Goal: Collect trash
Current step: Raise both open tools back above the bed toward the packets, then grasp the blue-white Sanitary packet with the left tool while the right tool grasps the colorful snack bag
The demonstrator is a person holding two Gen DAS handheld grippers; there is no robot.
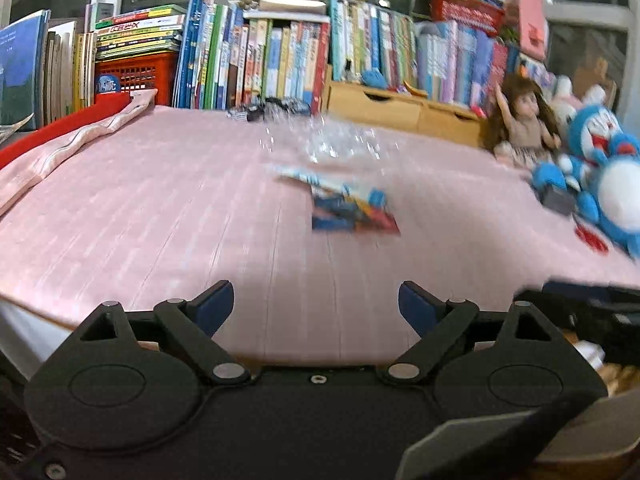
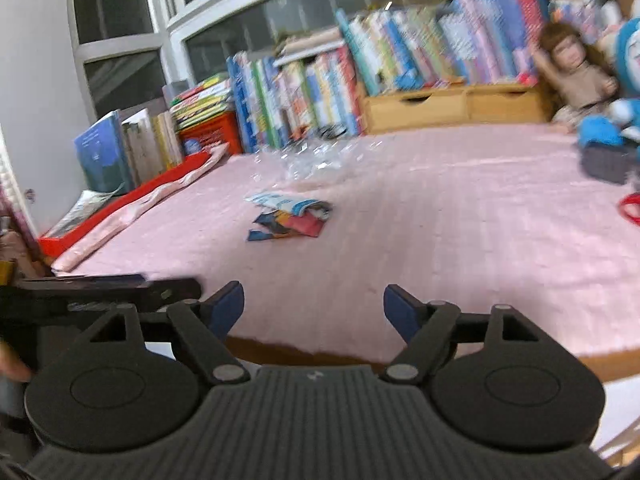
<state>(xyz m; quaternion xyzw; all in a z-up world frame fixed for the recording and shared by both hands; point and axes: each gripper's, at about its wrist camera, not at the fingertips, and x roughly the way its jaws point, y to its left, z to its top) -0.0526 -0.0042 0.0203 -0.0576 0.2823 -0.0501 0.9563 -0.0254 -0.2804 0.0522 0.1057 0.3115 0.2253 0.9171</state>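
Note:
A crumpled blue, red and yellow snack wrapper lies in the middle of the pink tablecloth. Behind it sits a clear crinkled plastic wrapper, and a dark wrapper lies against the books. My left gripper hovers open over the table's near edge, well short of the snack wrapper. Open too, my right gripper hangs at the near edge with nothing between its fingers. The left gripper's body shows at the left of the right wrist view.
Rows of books and a red crate line the back. A wooden drawer box, a doll and a blue plush toy stand at the right. A folded pink cloth lies at the left.

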